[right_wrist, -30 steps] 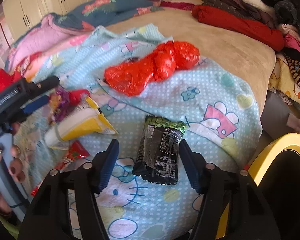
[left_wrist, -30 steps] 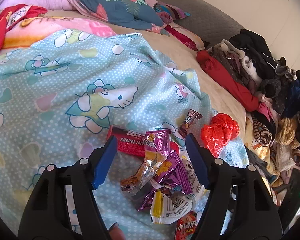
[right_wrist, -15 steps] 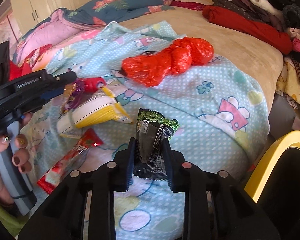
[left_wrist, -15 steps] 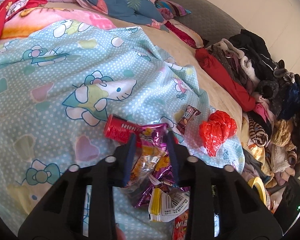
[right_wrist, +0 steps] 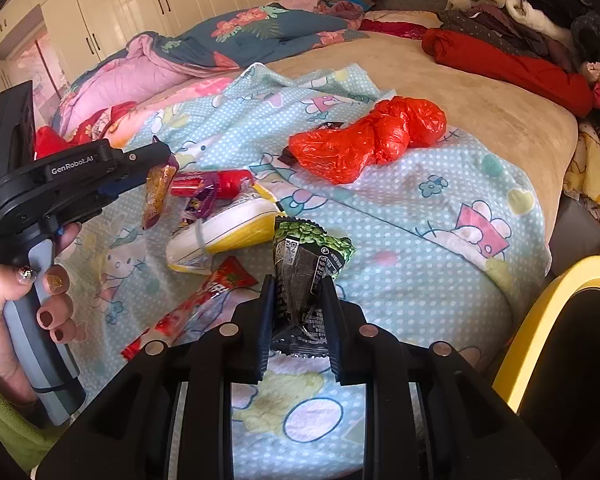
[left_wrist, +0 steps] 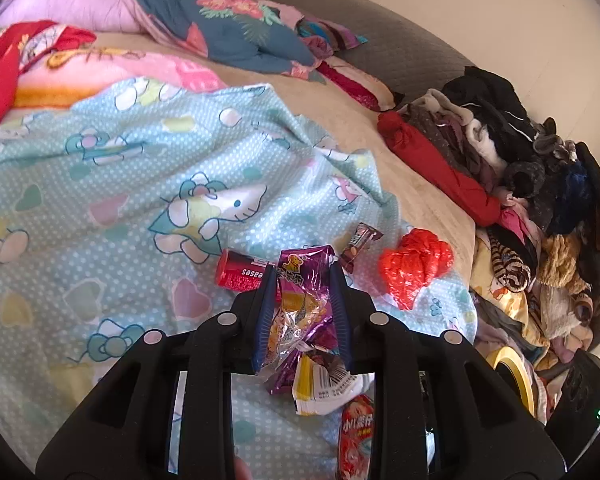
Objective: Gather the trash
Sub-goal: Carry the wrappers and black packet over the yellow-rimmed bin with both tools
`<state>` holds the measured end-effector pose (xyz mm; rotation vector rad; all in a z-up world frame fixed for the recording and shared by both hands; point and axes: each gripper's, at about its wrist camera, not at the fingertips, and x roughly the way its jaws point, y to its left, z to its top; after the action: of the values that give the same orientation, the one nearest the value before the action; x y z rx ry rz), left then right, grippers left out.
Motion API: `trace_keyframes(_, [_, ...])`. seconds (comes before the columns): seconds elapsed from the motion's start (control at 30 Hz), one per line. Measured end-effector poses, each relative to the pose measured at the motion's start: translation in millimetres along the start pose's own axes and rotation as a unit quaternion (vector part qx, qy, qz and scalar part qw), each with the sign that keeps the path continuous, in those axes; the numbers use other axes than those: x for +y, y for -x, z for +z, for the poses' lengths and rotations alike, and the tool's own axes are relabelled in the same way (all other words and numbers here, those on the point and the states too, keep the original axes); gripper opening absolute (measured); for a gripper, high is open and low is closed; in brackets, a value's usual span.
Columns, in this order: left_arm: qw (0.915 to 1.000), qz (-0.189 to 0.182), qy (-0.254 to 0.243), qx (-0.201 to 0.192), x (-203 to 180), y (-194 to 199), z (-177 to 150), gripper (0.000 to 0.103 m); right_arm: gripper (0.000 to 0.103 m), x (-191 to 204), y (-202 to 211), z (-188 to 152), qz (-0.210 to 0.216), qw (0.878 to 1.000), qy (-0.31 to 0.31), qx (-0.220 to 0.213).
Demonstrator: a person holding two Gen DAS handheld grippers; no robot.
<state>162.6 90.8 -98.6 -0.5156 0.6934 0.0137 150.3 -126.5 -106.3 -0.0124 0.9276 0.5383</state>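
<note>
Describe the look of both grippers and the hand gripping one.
Both grippers, the left gripper and the right gripper, are black plastic with silver screws and blue-lined jaws. The left one reads "GenRobot.AI" above a grey handle. The hand has dark red and glittery nails and a green sleeve.

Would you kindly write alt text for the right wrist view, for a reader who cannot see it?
The right gripper pinches a black-and-green snack wrapper above a blue cartoon blanket. At left, the left gripper holds a purple wrapper; a red plastic bag lies beyond.

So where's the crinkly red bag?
The red plastic bag lies on the blue kitty blanket, beyond the right gripper, with the tan bedsheet behind it.
</note>
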Motion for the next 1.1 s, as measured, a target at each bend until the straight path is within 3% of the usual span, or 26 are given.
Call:
trace_keyframes(0.37, [0.9996, -0.008, -0.017, -0.021, -12, 25, 1, 0.020, 0.022, 7, 23, -3, 0.022, 0.999, -0.001, -0.027])
trace_keyframes(1.1, [0.9963, -0.046, -0.058, -0.043, -63, 56, -1, 0.020, 0.022, 2, 76, 0, 0.026, 0.996, -0.009, -0.087])
